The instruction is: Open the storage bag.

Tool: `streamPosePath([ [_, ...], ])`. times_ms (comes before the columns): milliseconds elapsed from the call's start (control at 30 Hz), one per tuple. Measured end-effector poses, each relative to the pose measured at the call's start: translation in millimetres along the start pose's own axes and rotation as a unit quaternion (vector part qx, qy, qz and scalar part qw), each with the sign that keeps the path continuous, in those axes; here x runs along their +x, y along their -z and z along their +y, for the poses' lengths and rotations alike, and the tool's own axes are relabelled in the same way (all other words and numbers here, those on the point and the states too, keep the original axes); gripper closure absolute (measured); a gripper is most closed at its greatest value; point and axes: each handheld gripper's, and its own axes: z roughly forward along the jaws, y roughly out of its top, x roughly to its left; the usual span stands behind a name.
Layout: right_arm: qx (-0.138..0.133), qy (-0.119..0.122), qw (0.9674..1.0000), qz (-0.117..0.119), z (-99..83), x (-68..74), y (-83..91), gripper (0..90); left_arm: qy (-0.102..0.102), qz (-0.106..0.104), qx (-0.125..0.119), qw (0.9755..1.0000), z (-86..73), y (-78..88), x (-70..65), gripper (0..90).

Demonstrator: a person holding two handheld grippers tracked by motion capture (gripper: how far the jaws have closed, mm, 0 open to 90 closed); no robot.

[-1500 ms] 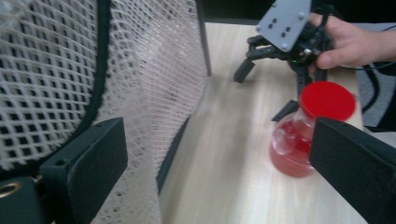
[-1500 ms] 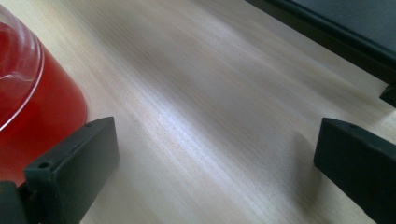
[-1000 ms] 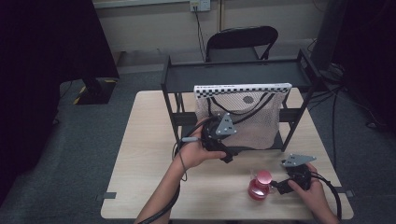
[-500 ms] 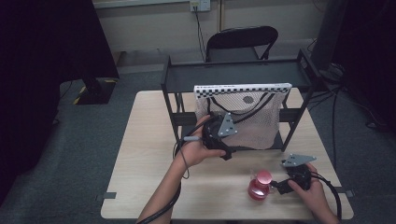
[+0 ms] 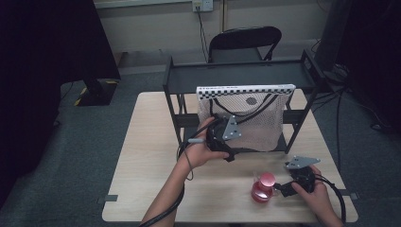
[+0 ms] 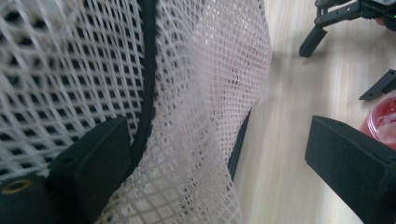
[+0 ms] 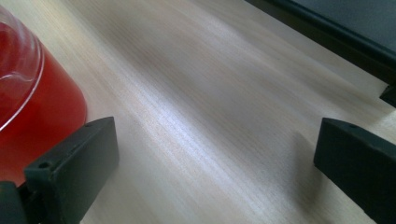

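The red jar stands upright near the front right of the desk, its pink lid on top. The right gripper lies just beside it on the jar's right, jaws spread wide and pointing left toward it. In the right gripper view the jar's red wall sits against the left jaw and outside the gap, with only bare wood between the jaws, so the coming move turns on shifting the gripper sideways until the jar falls between them. The right hand is much the nearer to the jar.

The left gripper is farther back at the mesh bag, which hangs from the black rack. Its jaws are also wide, with the bag's edge and black strap lying beside the left jaw, not pinched.

I cannot tell whether the jar's lid is screwed tight, and the bag's inside is hard to make out through the netting.
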Motion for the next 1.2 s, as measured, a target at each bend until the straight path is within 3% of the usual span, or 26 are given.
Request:
streamPosePath([
  [100,0.0,0.0,1.0,0.0,0.0,0.0,0.0,0.0,0.001,-0.01,-0.01,0.9999,-3.7,0.9,-0.8,13.8],
  [300,0.0,0.0,1.0,0.0,0.0,0.0,0.0,0.0,0.022,-0.034,-0.022,0.9989,-3.5,10.2,-5.7,23.2],
  [467,0.0,0.0,1.0,0.0,0.0,0.0,0.0,0.0,0.029,-0.021,-0.012,0.9993,0.5,19.4,-14.6,35.4],
  [633,0.0,0.0,1.0,0.0,0.0,0.0,0.0,0.0,0.017,-0.002,-0.002,0.9999,5.4,24.1,-22.0,47.4],
  [700,0.0,0.0,1.0,0.0,0.0,0.0,0.0,0.0,0.036,0.002,-0.002,0.9994,5.7,25.1,-21.2,52.3],
  [767,0.0,0.0,1.0,0.0,0.0,0.0,0.0,0.0,0.067,0.003,-0.004,0.9977,5.8,26.9,-18.5,58.3],
  [933,0.0,0.0,1.0,0.0,0.0,0.0,0.0,0.0,0.122,0.007,0.0,0.9925,7.9,36.2,-14.6,83.5],
  [1000,0.0,0.0,1.0,0.0,0.0,0.0,0.0,0.0,0.131,0.008,0.003,0.9914,8.8,38.1,-14.7,88.7],
  [1200,0.0,0.0,1.0,0.0,0.0,0.0,0.0,0.0,0.142,-0.014,0.005,0.9897,12.8,46.3,-16.3,89.5],
])
